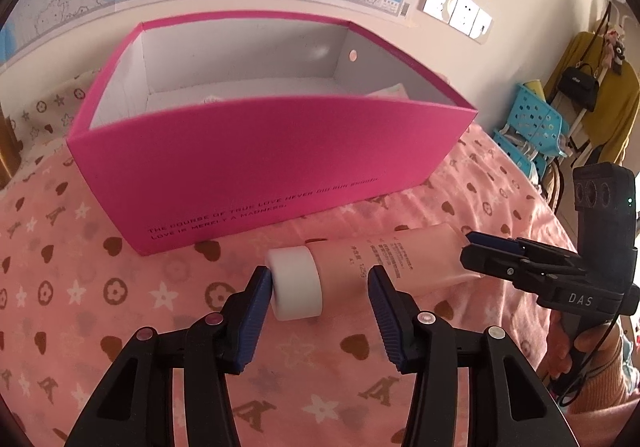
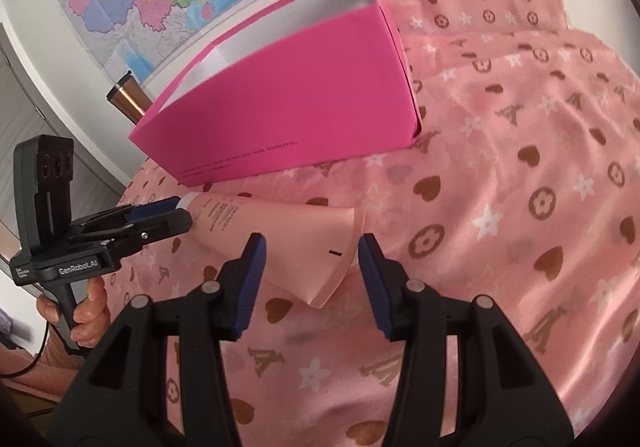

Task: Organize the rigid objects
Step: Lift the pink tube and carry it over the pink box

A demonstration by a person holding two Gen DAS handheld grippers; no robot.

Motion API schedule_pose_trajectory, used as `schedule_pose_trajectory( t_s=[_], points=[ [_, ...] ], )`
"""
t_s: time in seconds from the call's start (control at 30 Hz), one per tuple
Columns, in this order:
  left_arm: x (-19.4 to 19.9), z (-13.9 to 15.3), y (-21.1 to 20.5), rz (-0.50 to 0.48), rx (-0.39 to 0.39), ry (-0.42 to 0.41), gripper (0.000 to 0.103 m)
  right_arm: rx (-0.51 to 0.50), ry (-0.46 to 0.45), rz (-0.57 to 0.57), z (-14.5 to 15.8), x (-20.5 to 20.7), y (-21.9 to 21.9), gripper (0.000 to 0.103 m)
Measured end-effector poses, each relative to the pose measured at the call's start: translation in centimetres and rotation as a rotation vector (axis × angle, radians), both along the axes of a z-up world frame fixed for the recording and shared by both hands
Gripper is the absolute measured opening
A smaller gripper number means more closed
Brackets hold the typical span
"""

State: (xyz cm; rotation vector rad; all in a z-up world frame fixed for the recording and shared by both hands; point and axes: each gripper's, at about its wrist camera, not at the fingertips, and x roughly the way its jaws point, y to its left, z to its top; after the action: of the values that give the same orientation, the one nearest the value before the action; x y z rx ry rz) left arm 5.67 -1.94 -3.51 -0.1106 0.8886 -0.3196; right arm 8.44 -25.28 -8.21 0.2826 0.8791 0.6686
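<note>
On the bed: a pink tube (image 1: 384,259) lies on its side on the patterned bedspread (image 1: 80,287), just in front of the pink box (image 1: 240,151)
Left gripper (image 1: 316,287): jaws spread around the white cap (image 1: 296,283), left pad touching it, right pad apart
Right gripper (image 2: 308,259): jaws spread either side of the crimped tail, not yet pinching
Box: open-topped, something pale inside, too hidden to name
Step, as I judge it: grasping the tube to lift it into the box
Doing it well: close squarely on the rigid cap rather than the soft body, lift both ends level, clear the near wall before lowering
</note>
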Motion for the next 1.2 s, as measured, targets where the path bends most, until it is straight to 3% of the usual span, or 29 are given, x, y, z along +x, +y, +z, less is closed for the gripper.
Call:
schedule_pose_trajectory(
  t_s=[1.2],
  points=[
    [-0.6, 5.8, 0.0, -0.005, -0.026, -0.148, 0.05, -0.005, -0.178, -0.018, 6.4, 0.3, -0.8, 0.051]
  ],
)
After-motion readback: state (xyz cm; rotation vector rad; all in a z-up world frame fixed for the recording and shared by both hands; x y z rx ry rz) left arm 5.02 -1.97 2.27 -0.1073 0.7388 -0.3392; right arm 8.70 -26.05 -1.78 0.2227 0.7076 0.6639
